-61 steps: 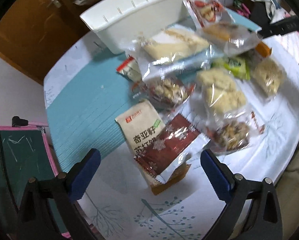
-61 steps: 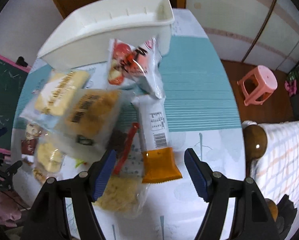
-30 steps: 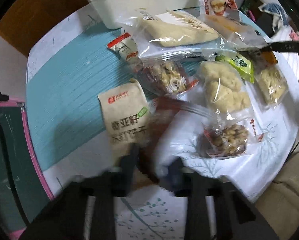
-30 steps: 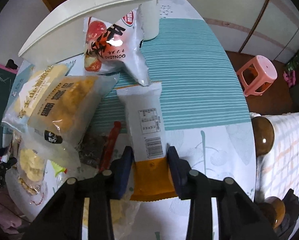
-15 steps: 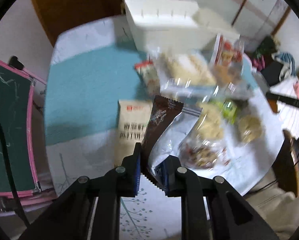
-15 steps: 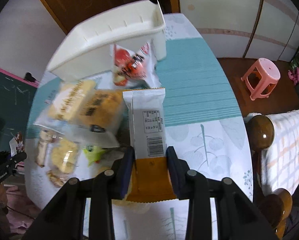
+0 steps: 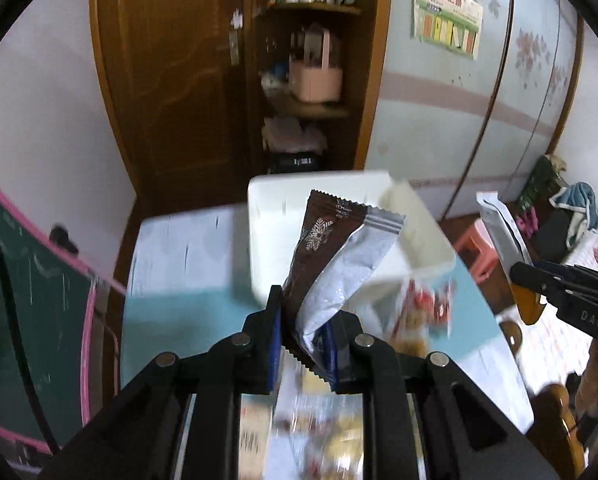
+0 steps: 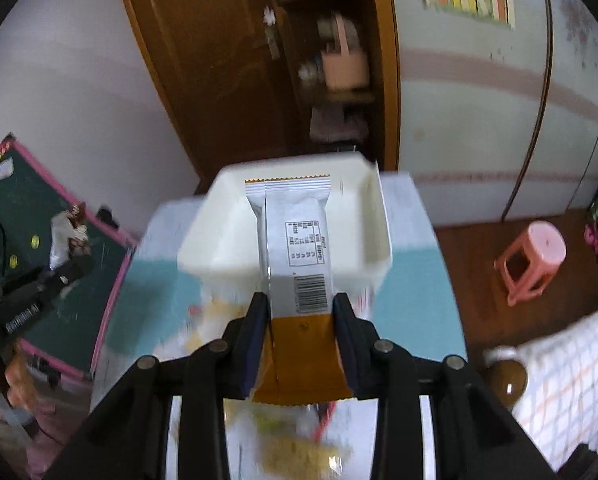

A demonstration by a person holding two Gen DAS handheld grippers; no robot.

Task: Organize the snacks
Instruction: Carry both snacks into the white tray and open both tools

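Observation:
My left gripper (image 7: 301,336) is shut on a brown and silver snack packet (image 7: 331,260) and holds it up in front of the white bin (image 7: 267,240). My right gripper (image 8: 301,322) is shut on a white and orange snack packet (image 8: 295,248), held lengthwise over the open white bin (image 8: 227,236). In the left wrist view the right gripper (image 7: 531,280) shows at the far right with its packet (image 7: 499,228). More snack packs (image 7: 423,308) lie blurred on the table below.
The table (image 7: 179,312) has a teal and white cloth. A green chalkboard with a pink frame (image 8: 39,240) stands at the left. A pink stool (image 8: 531,260) is on the floor at the right. A wooden shelf (image 7: 307,80) stands behind the table.
Both grippers have lifted their packets up off the table and moved toward the white bin. The views now tilt up to show the room.

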